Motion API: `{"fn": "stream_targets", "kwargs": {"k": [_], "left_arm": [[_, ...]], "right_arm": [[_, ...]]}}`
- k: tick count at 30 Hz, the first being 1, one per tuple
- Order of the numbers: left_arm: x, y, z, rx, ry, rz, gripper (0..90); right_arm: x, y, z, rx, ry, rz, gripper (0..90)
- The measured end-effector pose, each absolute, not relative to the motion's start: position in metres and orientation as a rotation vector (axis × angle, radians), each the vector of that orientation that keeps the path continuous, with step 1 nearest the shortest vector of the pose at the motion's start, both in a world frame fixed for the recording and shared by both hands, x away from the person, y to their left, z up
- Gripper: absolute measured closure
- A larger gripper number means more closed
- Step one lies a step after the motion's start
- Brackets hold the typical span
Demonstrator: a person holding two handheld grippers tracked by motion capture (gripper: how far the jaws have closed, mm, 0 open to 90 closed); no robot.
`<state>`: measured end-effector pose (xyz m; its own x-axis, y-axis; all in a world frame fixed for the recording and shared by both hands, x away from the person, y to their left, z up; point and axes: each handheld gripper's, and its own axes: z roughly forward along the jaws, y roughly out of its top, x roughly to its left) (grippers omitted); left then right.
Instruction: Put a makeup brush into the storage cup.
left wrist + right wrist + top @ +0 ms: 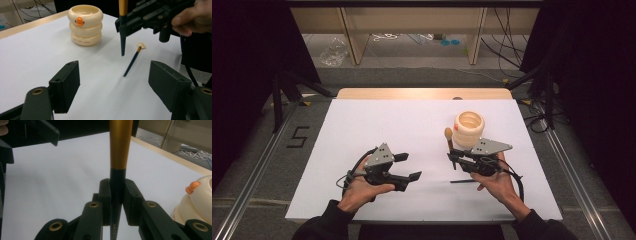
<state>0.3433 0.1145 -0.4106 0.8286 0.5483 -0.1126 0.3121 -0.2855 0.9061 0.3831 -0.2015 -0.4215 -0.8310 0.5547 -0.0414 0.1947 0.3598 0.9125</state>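
Our right gripper [117, 202] squeezed a brush [120, 147] upright near the counter's [377, 120] right edge; our left gripper [112, 82] was wide open, holding nothing

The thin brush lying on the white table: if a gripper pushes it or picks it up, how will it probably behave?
The thin brush looks slim and round, so a sideways push may well roll it. It lies flat on the white table, leaving little to grip. It seems light and stiff, with probably soft bristles.

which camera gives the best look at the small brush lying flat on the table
The left gripper view: the small brush lies whole on the white table, its dark handle and pale bristle tip plain to see. The high view shows it as a thin dark line by the right hand. The right gripper view looks elsewhere.
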Motion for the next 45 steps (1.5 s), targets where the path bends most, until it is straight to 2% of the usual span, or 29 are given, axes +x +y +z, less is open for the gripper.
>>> {"fn": "stream_targets", "kwargs": {"k": [7, 16, 38, 45], "left_arm": [[0.342, 0.126, -0.424, 1.928, 0.667, 0.333, 25.0], [0.338, 0.135, -0.431, 1.927, 0.724, 0.337, 23.7], [0.33, 0.14, -0.44, 1.947, 0.744, 0.33, 22.9], [0.326, 0.14, -0.442, 1.958, 0.757, 0.327, 22.8]], "right_arm": [[0.387, -0.211, -0.422, 0.692, 2.25, 1.461, 78.5], [0.389, -0.217, -0.421, 0.721, 2.25, 1.446, 78.6], [0.397, -0.223, -0.418, 0.734, 2.199, 1.449, 78.5], [0.407, -0.229, -0.407, 0.757, 2.173, 1.464, 78.5]]}}
